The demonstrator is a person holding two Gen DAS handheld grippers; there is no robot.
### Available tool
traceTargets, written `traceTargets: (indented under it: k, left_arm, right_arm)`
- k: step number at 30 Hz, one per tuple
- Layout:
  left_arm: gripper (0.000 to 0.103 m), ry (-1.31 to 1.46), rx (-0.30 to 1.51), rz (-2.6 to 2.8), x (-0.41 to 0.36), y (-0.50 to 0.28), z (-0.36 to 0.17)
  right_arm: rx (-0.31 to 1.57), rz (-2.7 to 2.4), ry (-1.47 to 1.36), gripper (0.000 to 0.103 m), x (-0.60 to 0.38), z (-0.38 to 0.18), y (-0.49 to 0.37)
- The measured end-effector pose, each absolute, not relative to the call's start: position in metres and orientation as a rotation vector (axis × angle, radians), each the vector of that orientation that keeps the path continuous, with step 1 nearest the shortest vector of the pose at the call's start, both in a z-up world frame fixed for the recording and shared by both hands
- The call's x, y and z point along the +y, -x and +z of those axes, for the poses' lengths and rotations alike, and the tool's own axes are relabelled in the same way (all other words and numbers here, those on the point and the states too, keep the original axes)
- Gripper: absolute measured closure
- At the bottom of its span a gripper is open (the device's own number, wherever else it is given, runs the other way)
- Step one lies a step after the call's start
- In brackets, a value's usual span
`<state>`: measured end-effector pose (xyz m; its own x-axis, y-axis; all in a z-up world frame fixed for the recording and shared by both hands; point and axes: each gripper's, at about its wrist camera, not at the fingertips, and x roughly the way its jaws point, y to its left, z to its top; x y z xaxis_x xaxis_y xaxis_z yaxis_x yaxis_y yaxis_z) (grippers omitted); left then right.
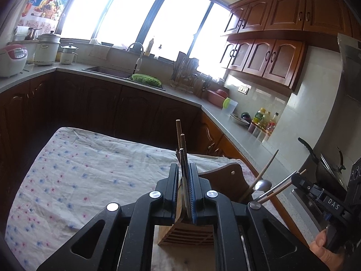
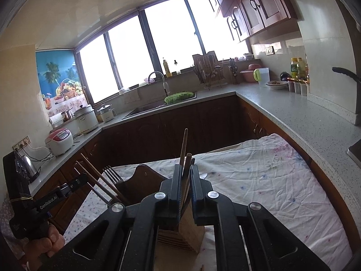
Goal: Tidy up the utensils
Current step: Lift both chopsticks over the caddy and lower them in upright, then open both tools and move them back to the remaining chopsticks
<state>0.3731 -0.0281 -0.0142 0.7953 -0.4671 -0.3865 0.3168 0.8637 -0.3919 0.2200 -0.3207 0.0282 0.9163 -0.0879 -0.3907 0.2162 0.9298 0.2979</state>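
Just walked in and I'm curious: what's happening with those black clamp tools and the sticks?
A person holds a gripper in each hand over a table with a floral cloth. The left gripper and the right gripper are each shut on a bundle of chopsticks, above a wooden holder. A dark wooden rack beside it already holds a fork, a spoon and more chopsticks.
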Motion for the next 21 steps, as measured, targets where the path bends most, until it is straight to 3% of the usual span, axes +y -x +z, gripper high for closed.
traceTargets:
  k: [2, 3, 4, 6, 8, 9, 21]
  left_arm:
    - [0.063, 0.33, 0.489, -0.428, -0.023, -0.367, -0.013]
    - [0.058, 0.332, 0.481, -0.426, -0.022, -0.362, -0.012]
    - [0.053, 0.332, 0.472, -0.425, -0.019, -0.357, -0.01]
    - [0.043, 0.334, 0.473, -0.41, -0.013, -0.344, -0.012]
    - [0.022, 0.35, 0.471, -0.386, -0.004, -0.328, -0.017]
    - [0.02, 0.358, 0.469, -0.375, 0.001, -0.319, -0.02]
    - [0.019, 0.309, 0.576, -0.329, 0.016, -0.221, -0.046]
  right_arm:
    - [0.377, -0.161, -0.357, 0.088, -0.322, 0.028, -0.217]
    - [0.371, -0.162, -0.364, 0.076, -0.323, 0.029, -0.215]
    - [0.364, -0.156, -0.375, 0.056, -0.324, 0.029, -0.211]
    - [0.336, -0.145, -0.4, 0.037, -0.326, 0.031, -0.201]
    - [0.309, -0.153, -0.414, 0.022, -0.328, 0.032, -0.187]
    - [0.297, -0.155, -0.429, 0.011, -0.329, 0.03, -0.179]
    - [0.336, -0.139, -0.55, 0.008, -0.317, -0.018, -0.099]
